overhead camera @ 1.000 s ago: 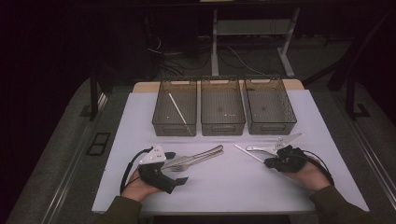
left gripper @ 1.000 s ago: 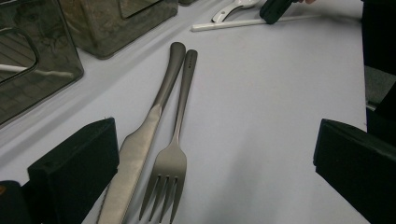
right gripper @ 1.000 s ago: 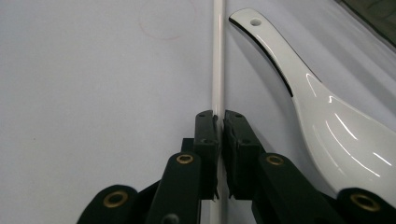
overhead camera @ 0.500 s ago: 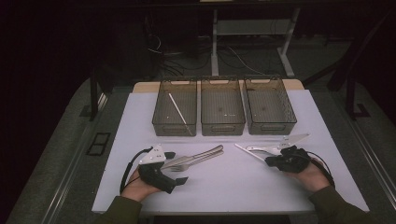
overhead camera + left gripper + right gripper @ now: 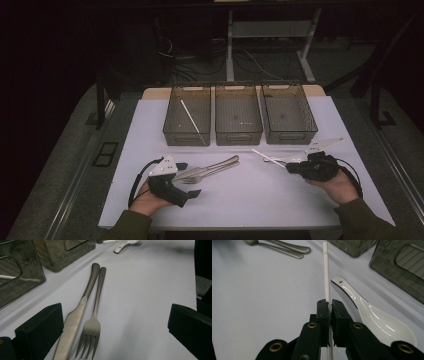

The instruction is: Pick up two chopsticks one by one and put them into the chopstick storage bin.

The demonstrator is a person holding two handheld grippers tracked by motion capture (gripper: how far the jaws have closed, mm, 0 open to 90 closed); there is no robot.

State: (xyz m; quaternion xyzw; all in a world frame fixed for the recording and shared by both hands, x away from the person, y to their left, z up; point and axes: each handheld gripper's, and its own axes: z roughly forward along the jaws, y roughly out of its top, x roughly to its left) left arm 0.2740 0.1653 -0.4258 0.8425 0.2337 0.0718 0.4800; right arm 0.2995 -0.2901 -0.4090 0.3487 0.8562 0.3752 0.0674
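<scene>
The right gripper [image 5: 329, 305] has its jaws pinched tight on a white chopstick [image 5: 326, 270], gripping it near one end so the long free end pokes out over the table toward the row of three bins [image 5: 239, 116]. Just beside it, on the side away from the cutlery, a white ceramic spoon [image 5: 372, 315] lies flat on the white mat [image 5: 250, 200], untouched. In front of the left bin [image 5: 187, 117], the left gripper [image 5: 115, 322] rests on the mat with its jaws spread wide and nothing between the pads; a knife [image 5: 75, 317] and a fork [image 5: 93, 322] lie side by side between them, handles pointing toward the bins. One chopstick [image 5: 190, 116] already lies slanted in the left bin, while the middle and right bins look empty. So I'd say the sorting has barely started: the held chopstick, spoon, knife and fork are all left to place.
</scene>
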